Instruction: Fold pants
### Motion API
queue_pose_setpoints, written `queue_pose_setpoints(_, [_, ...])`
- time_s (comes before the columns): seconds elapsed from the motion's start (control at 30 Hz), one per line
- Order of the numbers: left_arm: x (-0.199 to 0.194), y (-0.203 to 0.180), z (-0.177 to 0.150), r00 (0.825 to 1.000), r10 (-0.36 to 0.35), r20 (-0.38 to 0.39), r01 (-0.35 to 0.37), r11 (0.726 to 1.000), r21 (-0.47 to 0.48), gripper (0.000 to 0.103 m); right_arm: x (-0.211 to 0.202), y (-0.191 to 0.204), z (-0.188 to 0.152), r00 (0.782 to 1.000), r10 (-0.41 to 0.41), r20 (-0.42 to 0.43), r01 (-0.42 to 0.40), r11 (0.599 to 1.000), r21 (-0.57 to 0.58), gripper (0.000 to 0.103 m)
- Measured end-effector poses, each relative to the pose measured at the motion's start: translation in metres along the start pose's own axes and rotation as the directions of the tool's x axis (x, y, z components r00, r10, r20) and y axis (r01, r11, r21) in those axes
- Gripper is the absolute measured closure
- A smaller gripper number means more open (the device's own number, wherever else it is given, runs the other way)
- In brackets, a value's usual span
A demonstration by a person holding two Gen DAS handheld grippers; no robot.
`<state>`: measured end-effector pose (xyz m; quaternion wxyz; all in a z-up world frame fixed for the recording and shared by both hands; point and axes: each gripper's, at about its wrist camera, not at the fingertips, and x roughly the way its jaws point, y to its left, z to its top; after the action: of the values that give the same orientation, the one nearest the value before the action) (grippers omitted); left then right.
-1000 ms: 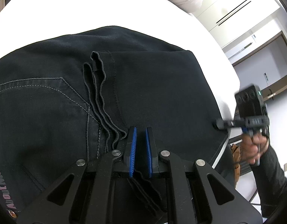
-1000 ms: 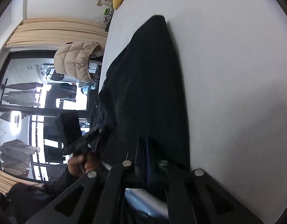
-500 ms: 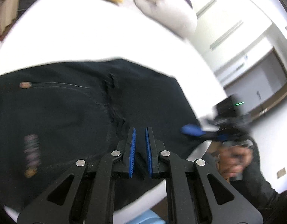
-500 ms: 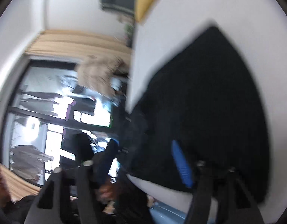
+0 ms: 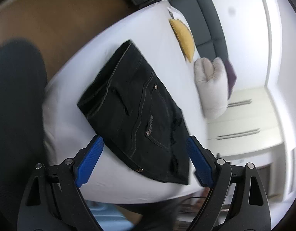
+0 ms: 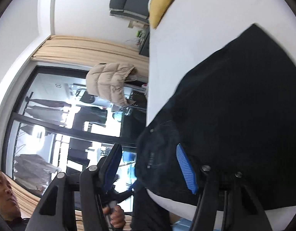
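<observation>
Both grippers pulled back since earlier, left gripper (image 5: 144, 161) and right gripper (image 6: 150, 167) jaws spread, one folded pants (image 5: 136, 111), one bed (image 5: 101, 44).

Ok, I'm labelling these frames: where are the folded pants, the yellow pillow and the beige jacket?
folded pants (image 5: 134, 113), left wrist view, on the pocket panel.
yellow pillow (image 5: 183, 36), left wrist view, its middle.
beige jacket (image 6: 109, 81), right wrist view, its quilted back.
</observation>
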<state>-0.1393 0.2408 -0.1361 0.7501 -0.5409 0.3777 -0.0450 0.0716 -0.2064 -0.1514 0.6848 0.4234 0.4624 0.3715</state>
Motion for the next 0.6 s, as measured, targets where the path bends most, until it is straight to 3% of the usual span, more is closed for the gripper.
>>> queue_pose_setpoints(0.17, [0.015, 0.009, 0.001, 1.000, -0.019, 0.001, 0.019, 1.000, -0.018, 0.017, 0.022, 0.014, -0.005, 0.999, 0.004, -0.046, -0.006, 0.999, -0.032, 0.040])
queue_pose_setpoints(0.27, [0.029, 0.031, -0.001, 0.999, -0.045, 0.006, 0.046, 0.993, -0.104, 0.020, 0.032, 0.018, -0.005, 0.998, 0.001, -0.063, -0.003, 0.999, -0.039, 0.040])
queue_pose_setpoints(0.37, [0.029, 0.037, 0.002, 0.998, -0.053, 0.015, 0.055, 0.987, -0.153, 0.026, 0.041, 0.023, -0.004, 0.997, 0.002, -0.074, -0.005, 0.999, -0.037, 0.041])
queue_pose_setpoints(0.6, [0.031, 0.055, 0.003, 0.997, -0.063, 0.044, 0.070, 0.979, -0.193, 0.026, 0.050, 0.024, -0.003, 0.996, 0.001, -0.090, -0.005, 0.999, -0.042, 0.041])
